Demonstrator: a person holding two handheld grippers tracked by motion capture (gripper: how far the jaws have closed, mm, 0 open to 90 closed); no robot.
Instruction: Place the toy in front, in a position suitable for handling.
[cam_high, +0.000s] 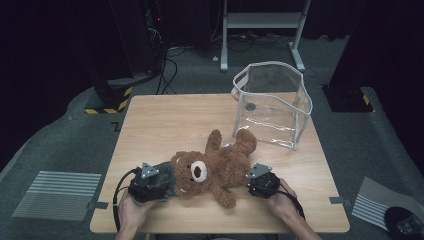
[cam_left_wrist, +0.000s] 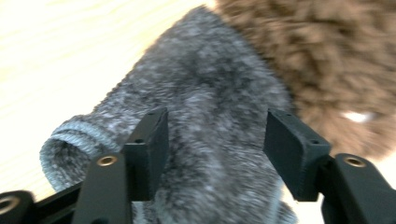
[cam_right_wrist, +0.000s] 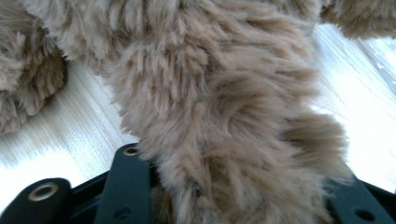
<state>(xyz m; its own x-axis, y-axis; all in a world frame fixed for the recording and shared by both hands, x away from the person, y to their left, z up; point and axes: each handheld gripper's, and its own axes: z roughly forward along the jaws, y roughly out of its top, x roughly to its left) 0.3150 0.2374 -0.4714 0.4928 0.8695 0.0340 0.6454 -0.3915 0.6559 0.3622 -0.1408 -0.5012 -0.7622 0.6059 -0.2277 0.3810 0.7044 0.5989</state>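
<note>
Left gripper (cam_left_wrist: 215, 154) jaws apart — grey sock (cam_left_wrist: 205, 140) between, unpinched.

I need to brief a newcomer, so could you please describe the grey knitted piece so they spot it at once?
On the wooden table, find the brown teddy bear. The grey knitted piece lies against its head, on the near left: the one grey, ribbed-cuffed thing there.
</note>
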